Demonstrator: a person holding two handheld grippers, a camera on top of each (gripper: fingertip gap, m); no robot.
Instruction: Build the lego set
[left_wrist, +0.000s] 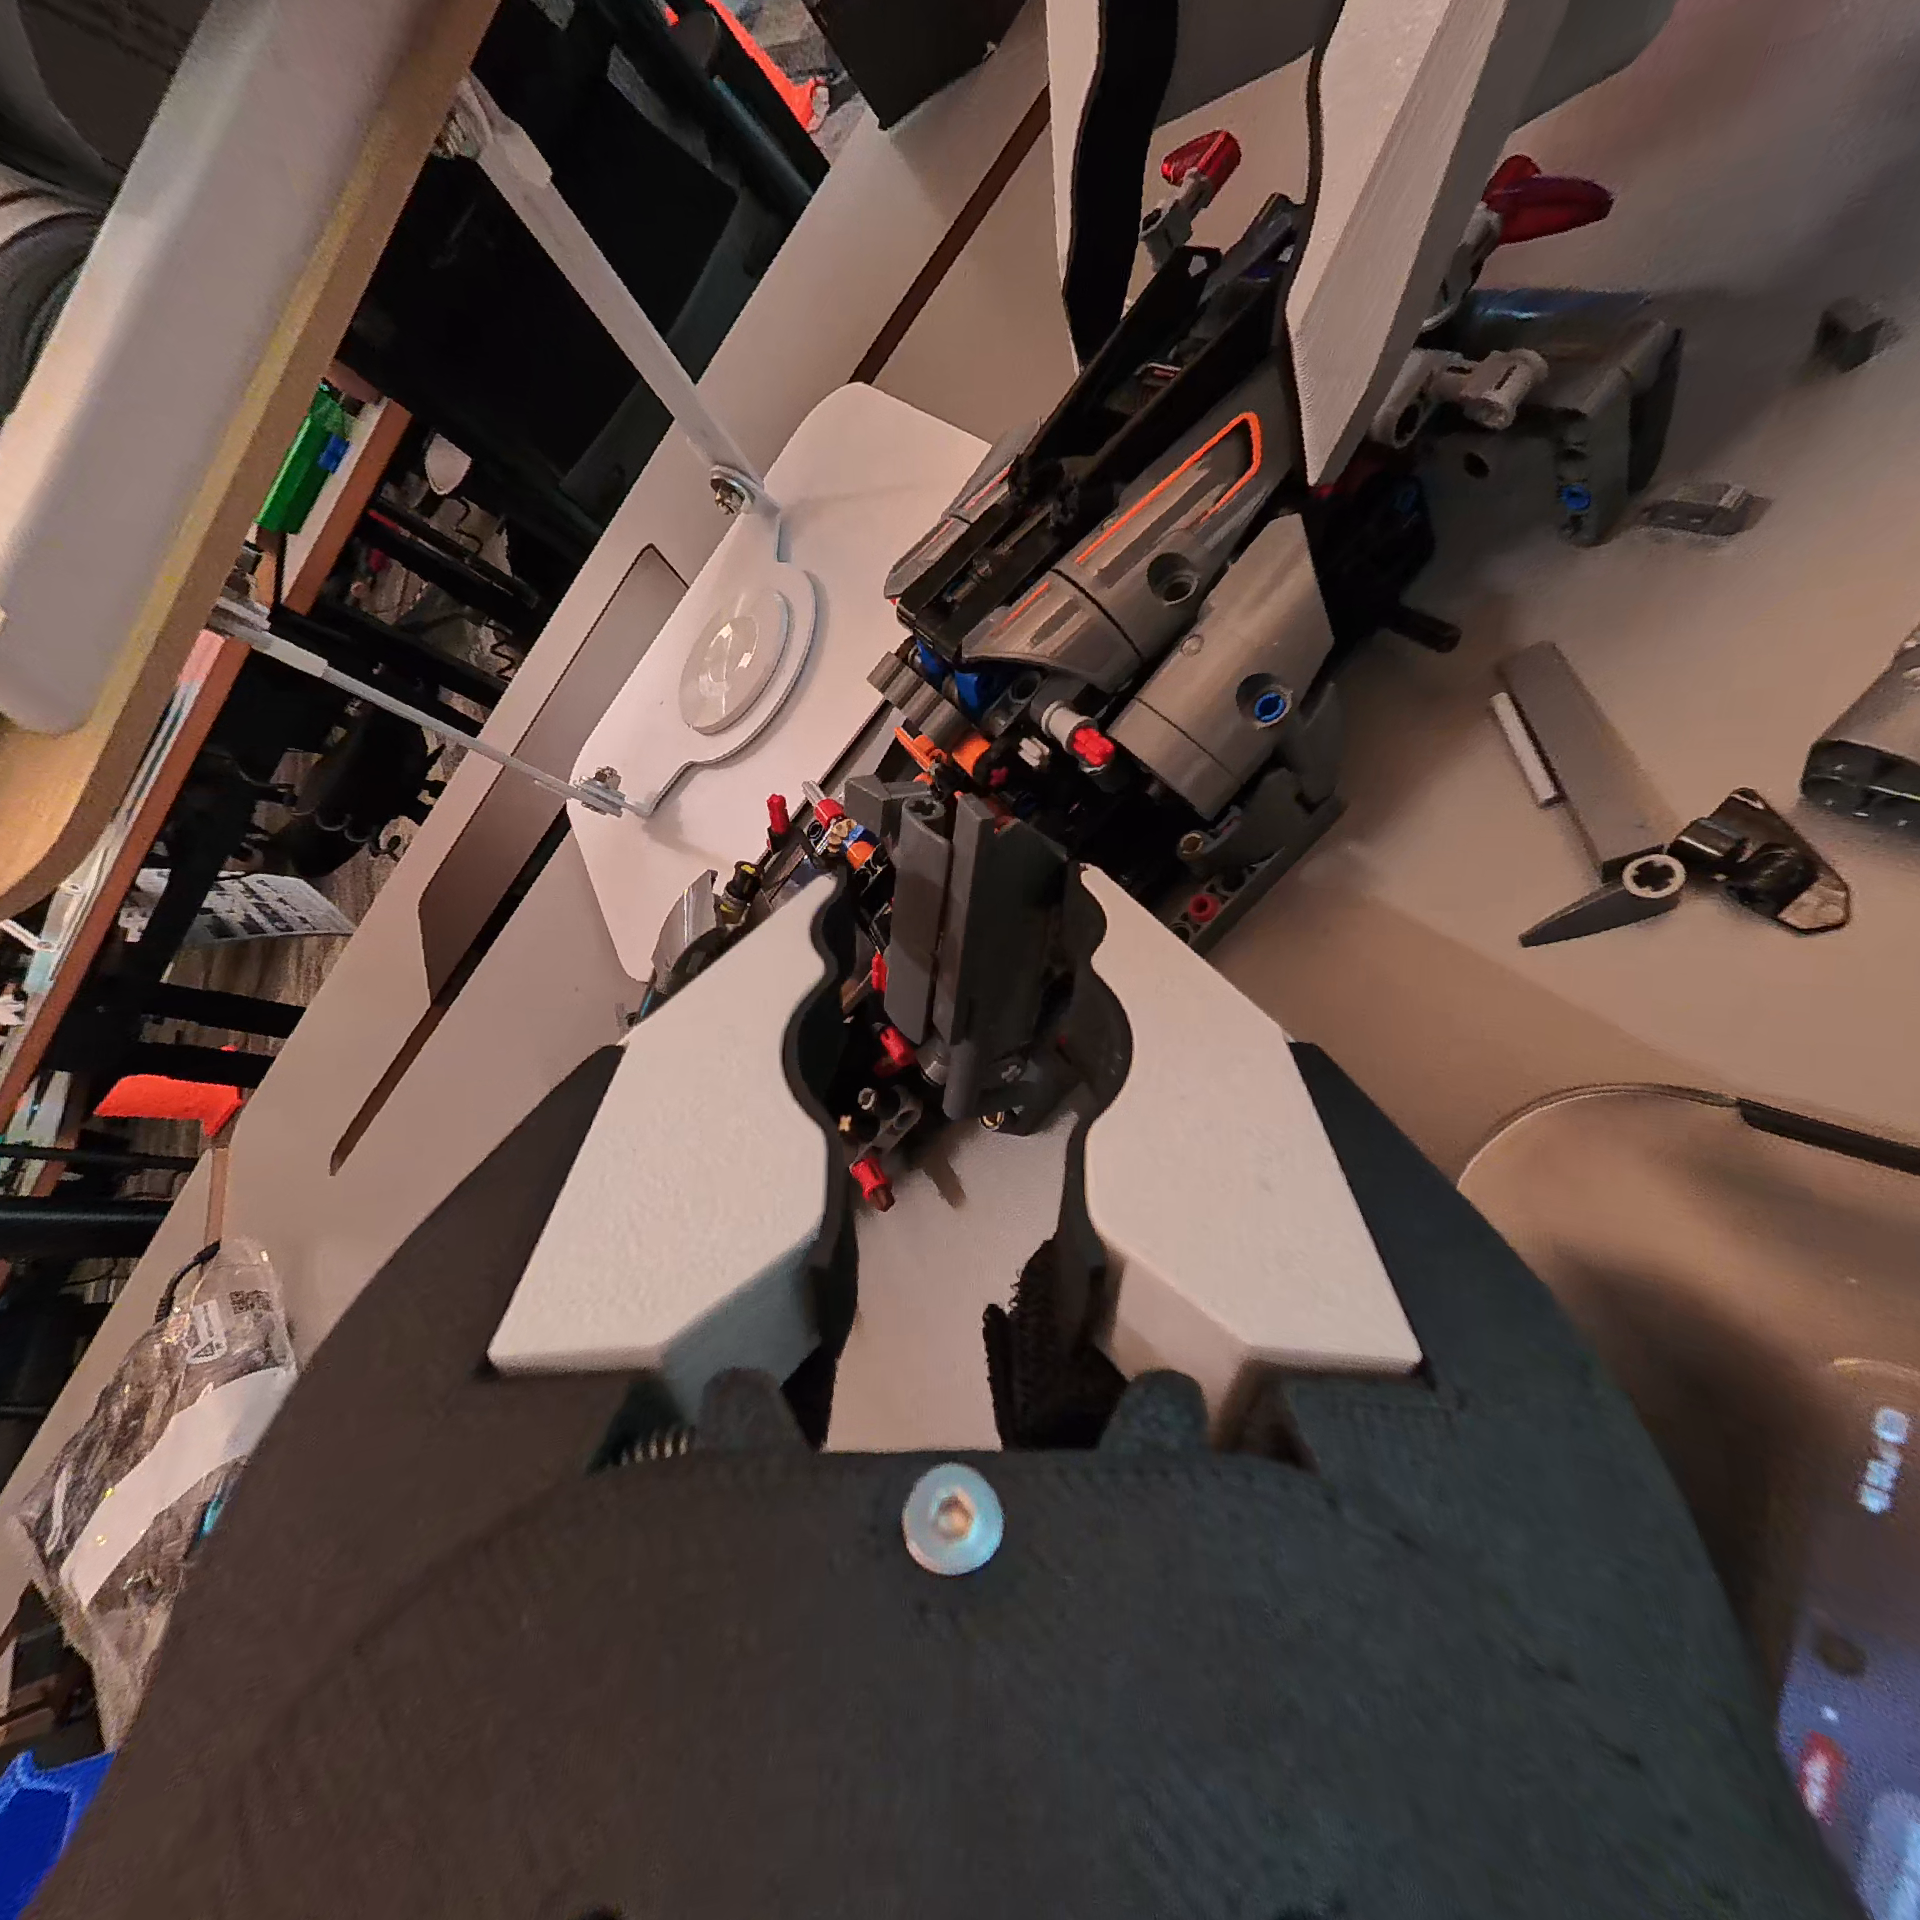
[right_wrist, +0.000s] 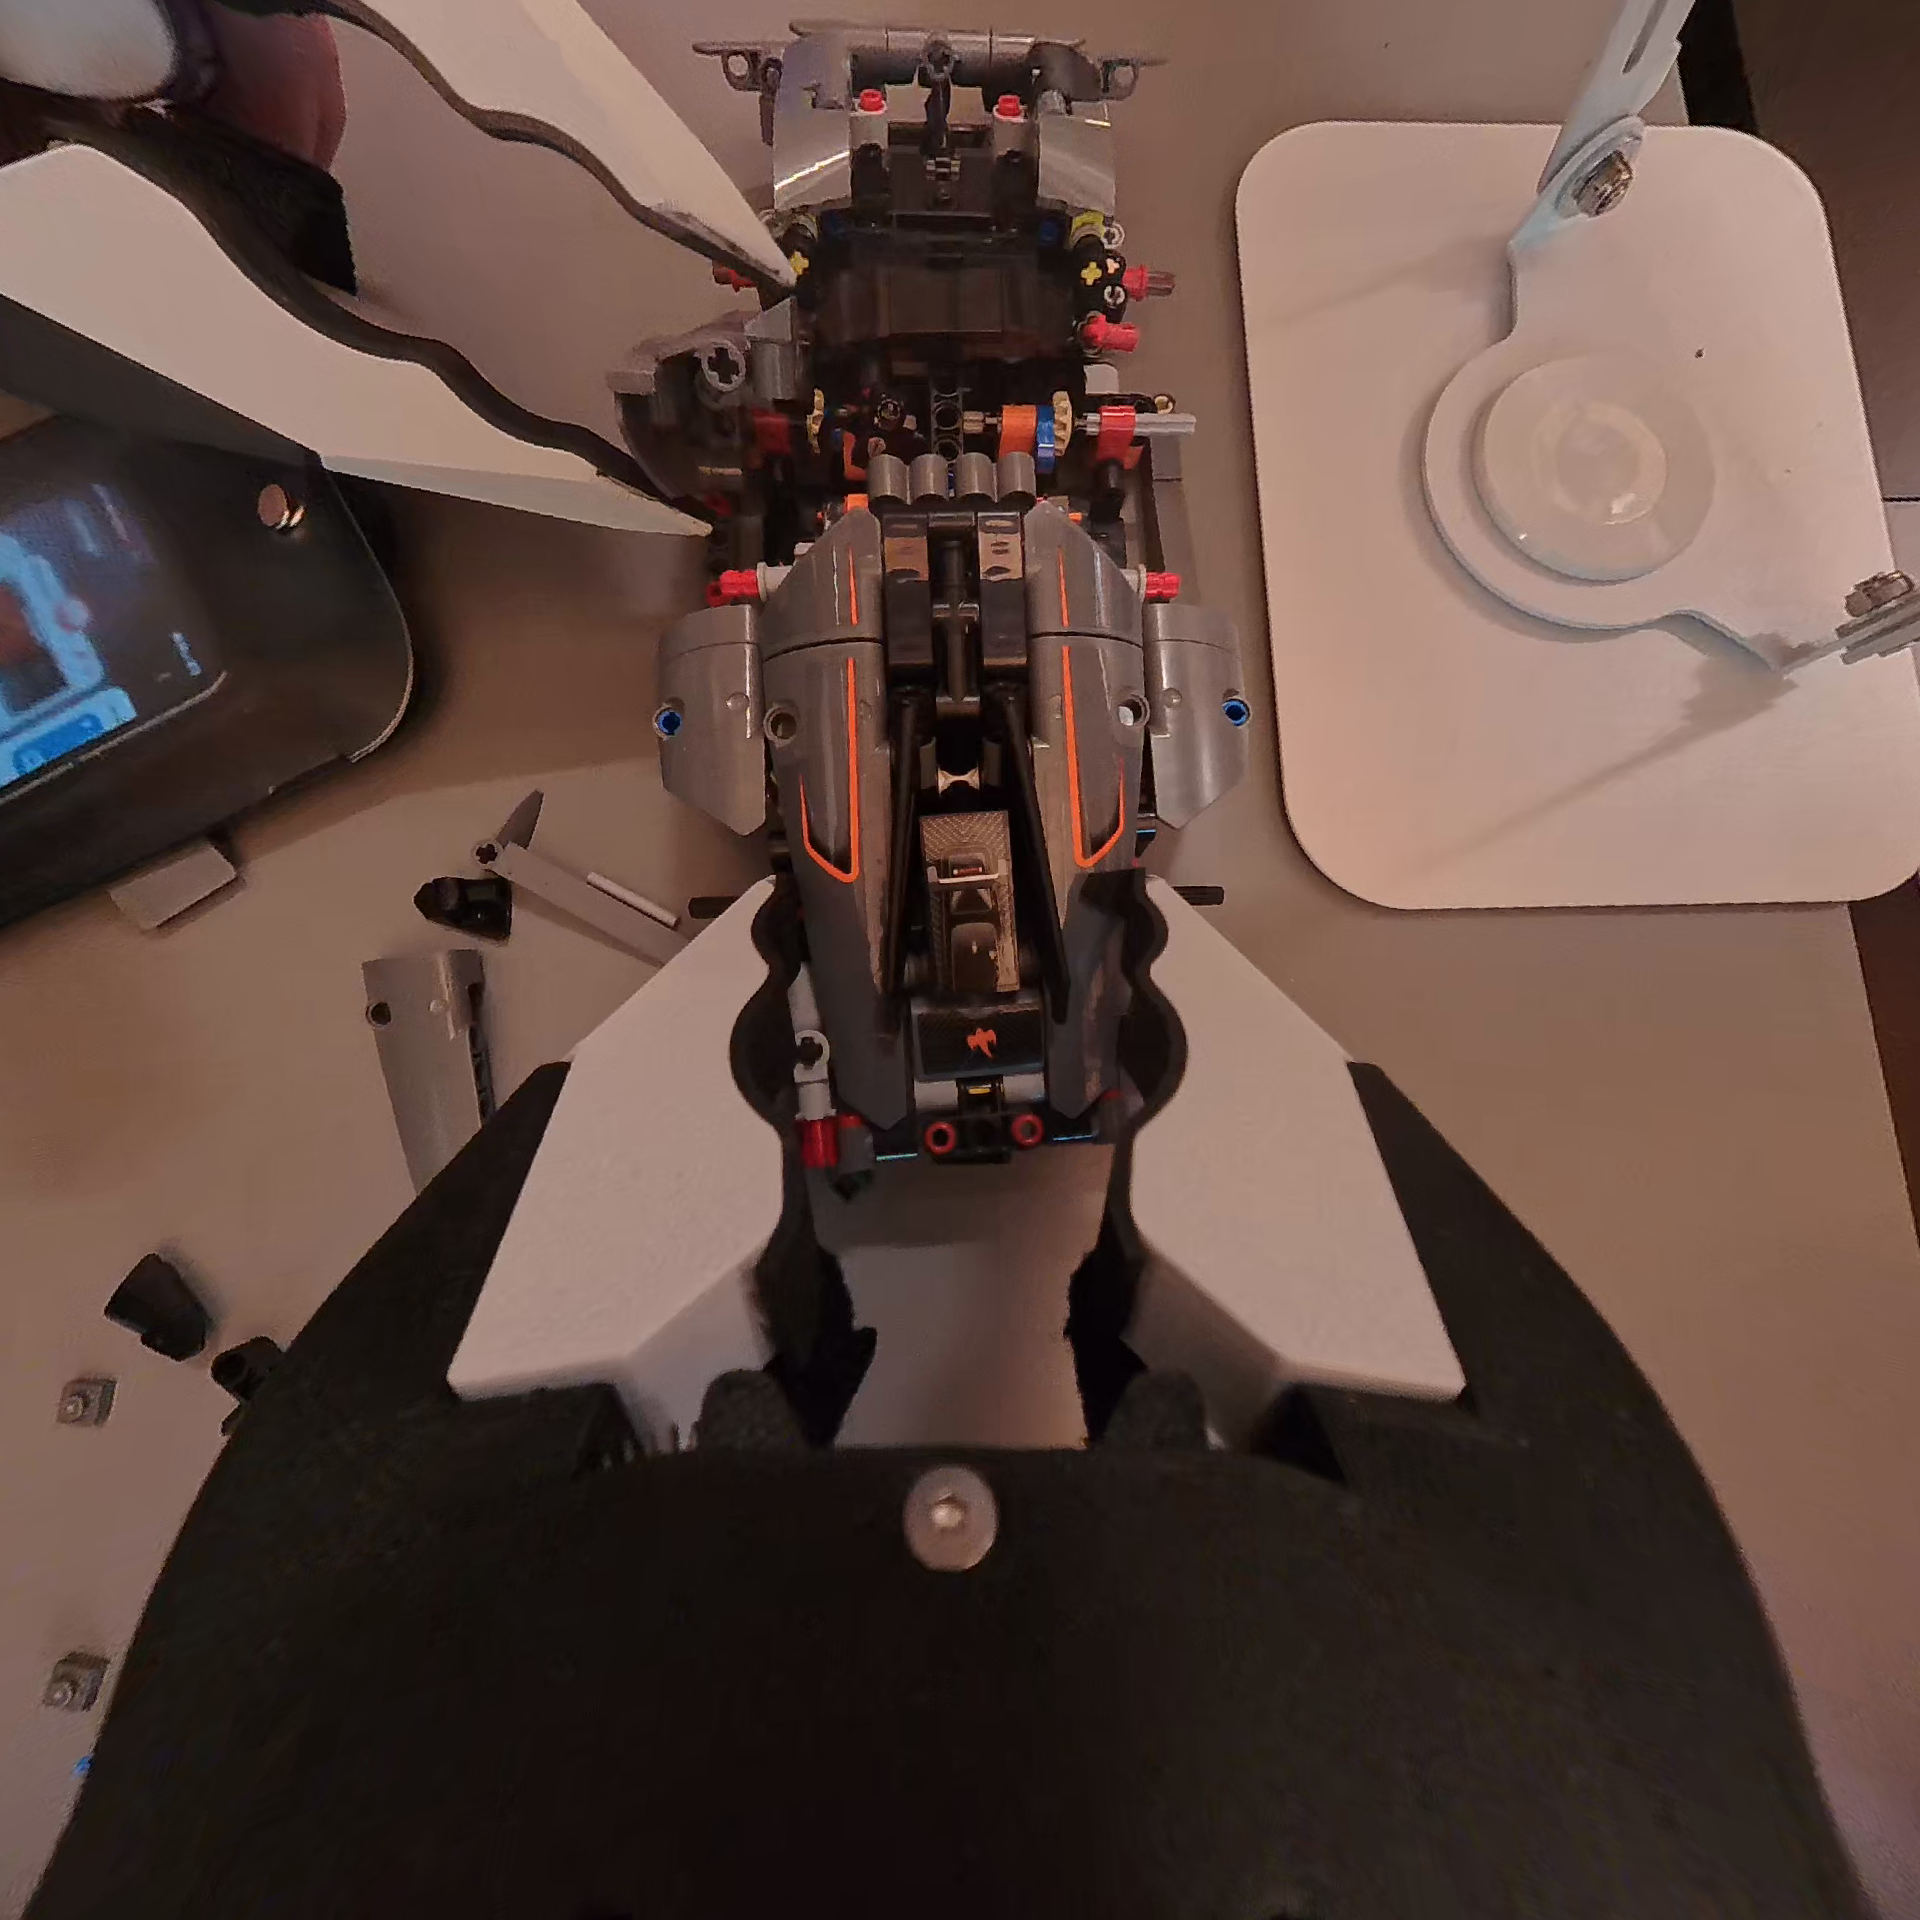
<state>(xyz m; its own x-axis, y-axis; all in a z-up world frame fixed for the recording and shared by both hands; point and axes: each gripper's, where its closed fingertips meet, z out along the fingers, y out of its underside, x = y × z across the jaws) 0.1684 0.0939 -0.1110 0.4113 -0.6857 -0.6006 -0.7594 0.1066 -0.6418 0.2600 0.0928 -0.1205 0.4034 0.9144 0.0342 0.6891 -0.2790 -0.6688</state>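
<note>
On the beige table (right_wrist: 1455, 1091), both grippers pinch the lego car (right_wrist: 956, 727), left gripper (left_wrist: 956, 997) mid-body, right gripper (right_wrist: 956, 1029) one end; it seems stiff but fragile, best held by frame.

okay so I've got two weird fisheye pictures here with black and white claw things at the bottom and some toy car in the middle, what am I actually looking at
Each picture comes from a camera mounted on a hand-held tool, looking along its two white fingers; a person holds one in each hand. The left tool and the right tool each clamp one end of a grey and orange lego car, the left at its open mechanical end. The car sits on a tan table. Beside it are loose grey pieces, a white base plate with thin metal struts, and a lit screen.
</note>
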